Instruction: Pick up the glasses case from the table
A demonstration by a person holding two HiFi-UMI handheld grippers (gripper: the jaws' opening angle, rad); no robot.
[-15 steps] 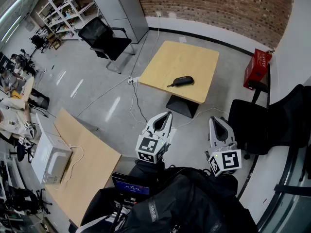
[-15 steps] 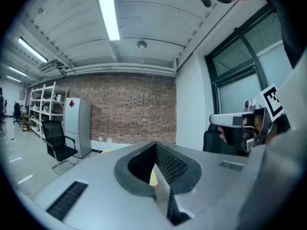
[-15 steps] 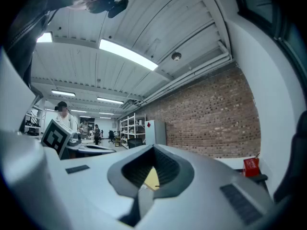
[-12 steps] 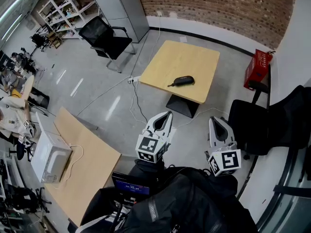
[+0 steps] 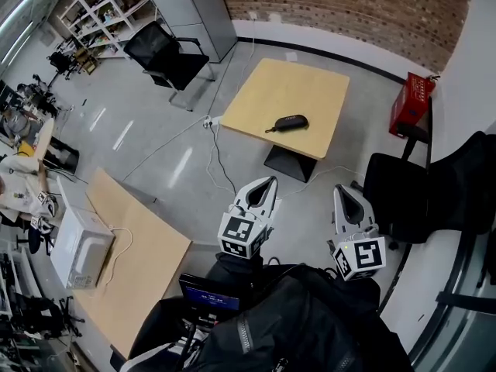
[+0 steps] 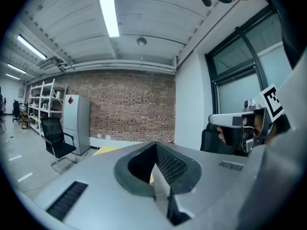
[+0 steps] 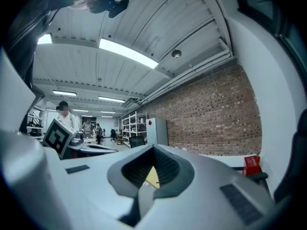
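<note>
The glasses case [image 5: 288, 122], black and oval, lies on the near right part of a square light-wood table [image 5: 263, 91] across the floor in the head view. My left gripper [image 5: 266, 184] and right gripper [image 5: 342, 191] are held side by side well short of the table, both pointing towards it. In the left gripper view the left gripper [image 6: 155, 177] has its jaws together with nothing between them. The right gripper [image 7: 148, 181] is likewise shut and empty in its own view. The case appears in neither gripper view.
A black office chair [image 5: 167, 53] stands left of the table and another black chair [image 5: 434, 192] at the right. A red box [image 5: 409, 103] sits by the wall. Cables [image 5: 213, 153] run across the floor. A wooden bench [image 5: 132, 270] with a white appliance [image 5: 81, 250] is at lower left.
The table and case sit slightly higher in the head view. Both grippers keep the same place and stay shut.
</note>
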